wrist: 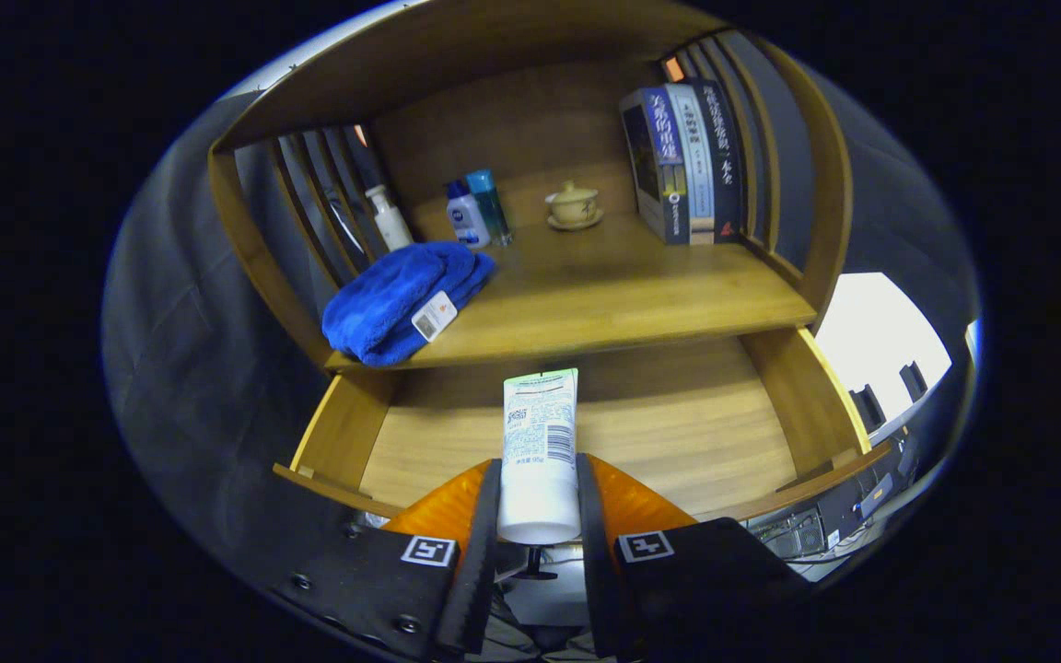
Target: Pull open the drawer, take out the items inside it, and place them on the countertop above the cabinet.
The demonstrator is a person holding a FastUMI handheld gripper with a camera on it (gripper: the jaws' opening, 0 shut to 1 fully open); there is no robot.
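I have the tube point(540, 451) pinched between the two fingers of the gripper point(538, 502), both pressing on its cap end, with the crimped tail pointing ahead over the open drawer point(678, 433). I judge it light and soft-walled — a plastic squeeze tube that gives under pressure and could slide if I grip the slick body too loosely. Holding near the stiffer cap end looks right to me; higher up it would just squash.

The drawer floor under and ahead of the fingers looks bare apart from this tube. Beyond the fingers the front edge of the countertop point(604, 313) overhangs the drawer's back, so I expect the tail must rise above that lip before going forward.

On the countertop there is open wood straight ahead of the fingers. Off to the left lies a blue towel point(397, 299) with small bottles point(471, 214) behind it, a lidded cup point(573, 204) sits far ahead, and books point(685, 166) stand to the right — the middle is where I would aim.
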